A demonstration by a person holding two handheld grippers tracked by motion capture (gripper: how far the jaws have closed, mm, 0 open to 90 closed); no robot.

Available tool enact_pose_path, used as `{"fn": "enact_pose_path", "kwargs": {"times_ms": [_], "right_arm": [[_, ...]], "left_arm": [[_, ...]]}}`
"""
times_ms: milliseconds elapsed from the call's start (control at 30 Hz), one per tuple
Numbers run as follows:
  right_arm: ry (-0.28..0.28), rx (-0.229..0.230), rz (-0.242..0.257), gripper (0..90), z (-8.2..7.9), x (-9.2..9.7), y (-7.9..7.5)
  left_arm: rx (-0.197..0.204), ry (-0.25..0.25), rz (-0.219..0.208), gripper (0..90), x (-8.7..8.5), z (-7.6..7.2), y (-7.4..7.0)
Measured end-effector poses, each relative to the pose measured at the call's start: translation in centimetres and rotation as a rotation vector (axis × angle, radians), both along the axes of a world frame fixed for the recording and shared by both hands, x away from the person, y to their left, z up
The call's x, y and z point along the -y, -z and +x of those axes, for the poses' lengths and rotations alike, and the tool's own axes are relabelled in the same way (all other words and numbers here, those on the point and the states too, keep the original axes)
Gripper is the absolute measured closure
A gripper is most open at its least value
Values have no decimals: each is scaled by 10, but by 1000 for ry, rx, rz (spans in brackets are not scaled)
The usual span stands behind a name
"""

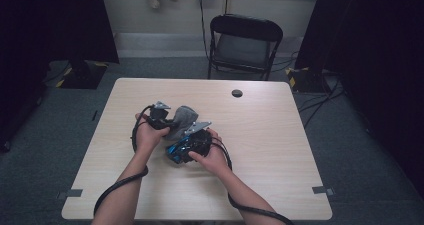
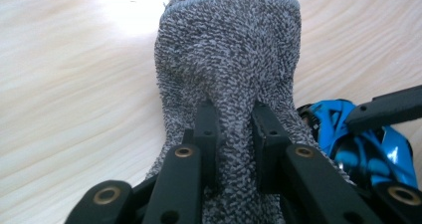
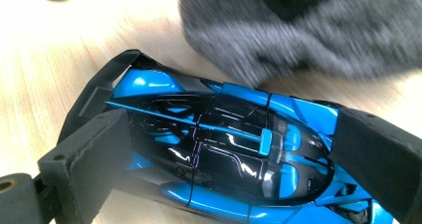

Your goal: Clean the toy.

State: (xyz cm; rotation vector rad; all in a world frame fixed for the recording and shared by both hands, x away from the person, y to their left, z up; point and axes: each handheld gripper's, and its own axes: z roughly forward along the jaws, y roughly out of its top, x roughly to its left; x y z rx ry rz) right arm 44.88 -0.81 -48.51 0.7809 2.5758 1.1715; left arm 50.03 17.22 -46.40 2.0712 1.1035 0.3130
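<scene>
Cloth (image 1: 182, 118) on table (image 1: 260, 135) — toy car (image 1: 177, 150) just before it, nearer person.

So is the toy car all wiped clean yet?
Not yet, it seems. Done: the right gripper clamps the blue toy car on the table, and the left gripper pinches the grey cloth. The cloth sits just beside the car, so the wiping probably remains.

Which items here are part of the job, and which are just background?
In use:
- grey terry cloth, pinched in the left gripper
- glossy blue and black toy car, clamped in the right gripper

Lying about:
- black folding chair behind the wooden table
- floor cables
</scene>
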Motion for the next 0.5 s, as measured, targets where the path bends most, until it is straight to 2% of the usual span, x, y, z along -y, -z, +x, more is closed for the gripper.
{"fn": "enact_pose_path", "kwargs": {"times_ms": [167,500], "right_arm": [[1,-2,-2,22,0,0,0],[-2,-6,-10,23,1,0,-1]], "left_arm": [[-22,19,1,765,15,2,11],[-25,32,-6,765,14,-1,12]]}}
